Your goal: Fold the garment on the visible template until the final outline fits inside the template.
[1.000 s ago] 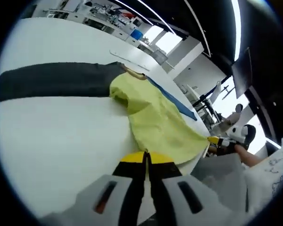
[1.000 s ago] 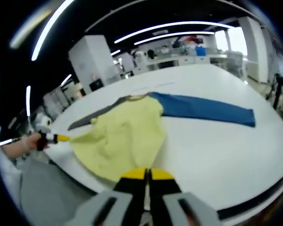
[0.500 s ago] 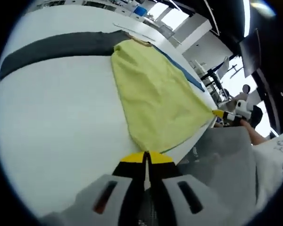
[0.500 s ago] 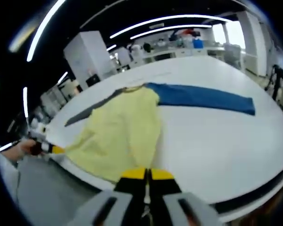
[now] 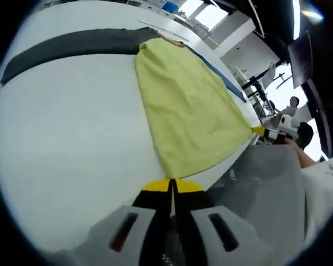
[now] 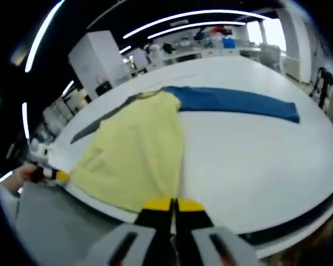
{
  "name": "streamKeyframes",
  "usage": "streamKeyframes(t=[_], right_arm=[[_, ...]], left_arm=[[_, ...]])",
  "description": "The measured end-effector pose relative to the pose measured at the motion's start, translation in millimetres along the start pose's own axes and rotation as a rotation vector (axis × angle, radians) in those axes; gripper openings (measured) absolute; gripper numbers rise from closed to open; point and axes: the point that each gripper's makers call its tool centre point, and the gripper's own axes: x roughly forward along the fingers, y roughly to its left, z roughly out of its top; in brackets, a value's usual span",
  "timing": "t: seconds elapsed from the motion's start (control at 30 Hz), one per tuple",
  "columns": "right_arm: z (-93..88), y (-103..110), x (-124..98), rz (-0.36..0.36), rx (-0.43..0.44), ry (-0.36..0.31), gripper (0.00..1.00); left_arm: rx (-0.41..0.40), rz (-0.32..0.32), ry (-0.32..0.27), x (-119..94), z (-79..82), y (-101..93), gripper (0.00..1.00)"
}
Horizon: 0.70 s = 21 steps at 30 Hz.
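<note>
Both grippers, left [image 5: 172, 185] and right [image 6: 172, 204], had fingers pinching the shirt [image 5: 183, 111] hem at the desk [image 5: 66, 144] edge; an even, level pull would have kept it flat.

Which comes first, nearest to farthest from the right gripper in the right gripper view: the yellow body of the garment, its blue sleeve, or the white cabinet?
1. Yellow body, just ahead of the right gripper on the table.
2. Blue sleeve, stretched out to the right, farther up the table.
3. White cabinet, beyond the table, upper left.
</note>
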Motion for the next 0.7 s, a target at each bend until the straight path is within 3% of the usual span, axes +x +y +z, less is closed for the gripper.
streamKeyframes(t=[0.27,0.7], right_arm=[[-11.0,-3.9,7.1,-0.019,-0.046,0.044,0.0],[-13.4,-5.8,8.5,-0.018,-0.024,0.031,0.0]], left_arm=[[-0.012,0.0,0.0,-0.7,-0.7,1.2,0.0],[-0.016,0.0,0.009,-1.7,-1.8,2.7,0.0]])
